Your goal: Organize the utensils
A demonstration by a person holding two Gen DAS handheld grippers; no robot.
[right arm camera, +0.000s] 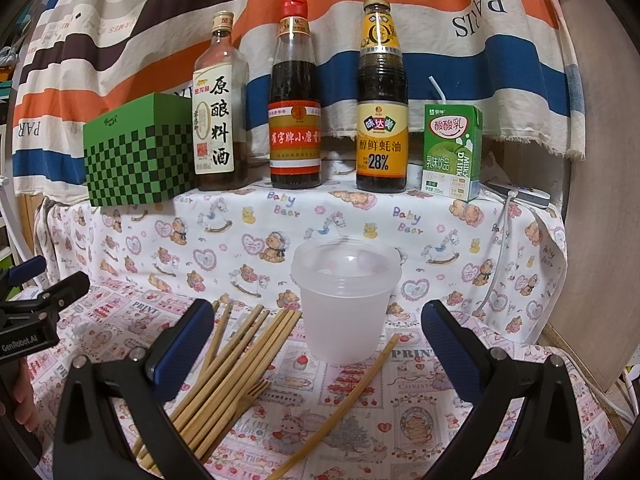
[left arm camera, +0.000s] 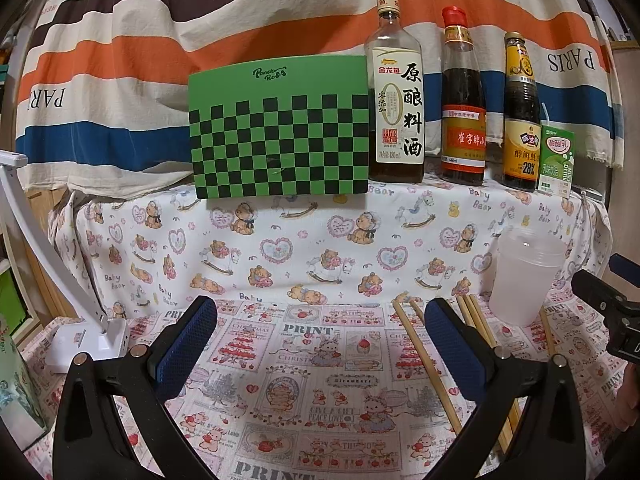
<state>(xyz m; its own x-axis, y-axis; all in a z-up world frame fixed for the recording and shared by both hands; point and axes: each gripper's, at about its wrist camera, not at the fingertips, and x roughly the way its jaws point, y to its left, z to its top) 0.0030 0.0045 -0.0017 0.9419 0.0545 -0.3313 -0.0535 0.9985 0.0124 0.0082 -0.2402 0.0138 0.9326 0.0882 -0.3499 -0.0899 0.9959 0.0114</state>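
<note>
Left gripper (left arm camera: 320,344): nearest the left wrist camera; jaws spread wide, blue-padded fingers (left arm camera: 182,350) well apart, nothing between them but printed cloth.
Right gripper (right arm camera: 318,346): nearest the right wrist camera; jaws spread wide, holding nothing; its black body also shows at the right edge of the left view.
Hand (right arm camera: 18,396): a part of a hand at the left edge of the right view, on the handle of the left gripper.
Tablecloth (right arm camera: 420,412): pink and white printed cloth covering the work surface.
Chopsticks (right arm camera: 224,380): loose bundle of bamboo sticks lying flat on the cloth, fanned out, just left of the cup; in the left view they lie beside and under the right-hand finger.
Fork (right arm camera: 250,398): small bamboo fork lying across the bundle.
Single chopstick (right arm camera: 348,396): lies apart from the bundle, slanting, its far tip close to the base of the cup.
Cup (right arm camera: 346,300): translucent plastic, upright, standing on the cloth beyond the sticks, no utensils inside.
Lamp base (left arm camera: 88,340): white, at the left of the cloth.
Raised shelf (right arm camera: 248,232): draped in bear-print cloth, behind the cup.
Green box (left arm camera: 280,128): checkered, on the shelf, at the left.
Bottles: cooking wine (right arm camera: 218,120), red-capped dark sauce (right arm camera: 295,116), oyster sauce (right arm camera: 382,120), in a row.
Milk carton (right arm camera: 450,152): green, with a straw, at the right of the row.
Backdrop (left arm camera: 120,40): striped cloth behind.
</note>
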